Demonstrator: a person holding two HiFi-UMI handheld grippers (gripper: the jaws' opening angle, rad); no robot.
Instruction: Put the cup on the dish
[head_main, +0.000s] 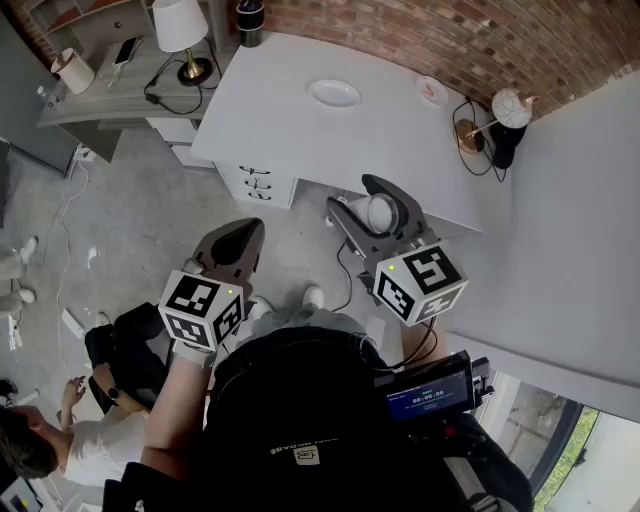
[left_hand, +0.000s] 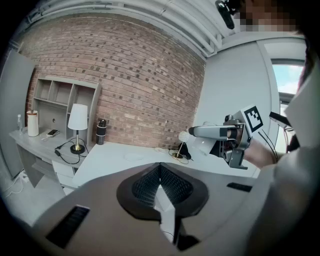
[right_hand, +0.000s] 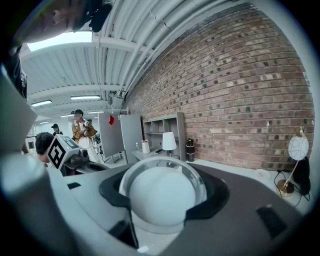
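A pale, rounded cup (head_main: 380, 212) hangs in the air just off the near edge of the white desk (head_main: 400, 150), with my right gripper (head_main: 372, 208) shut on it, one jaw on each side. In the right gripper view the cup (right_hand: 161, 196) fills the space between the jaws. A white oval dish (head_main: 334, 93) lies on the desk towards the brick wall, well beyond the cup. It shows faintly as the dish (left_hand: 134, 156) in the left gripper view. My left gripper (head_main: 238, 238) is lower left over the floor, shut and holding nothing.
A small pinkish saucer (head_main: 432, 90) and a globe lamp (head_main: 508, 112) with cables sit at the desk's right end. A black bottle (head_main: 250, 20) stands at its far left corner. A shaded lamp (head_main: 182, 30) is on the side desk, drawers (head_main: 255, 182) below. A person (head_main: 40, 440) sits lower left.
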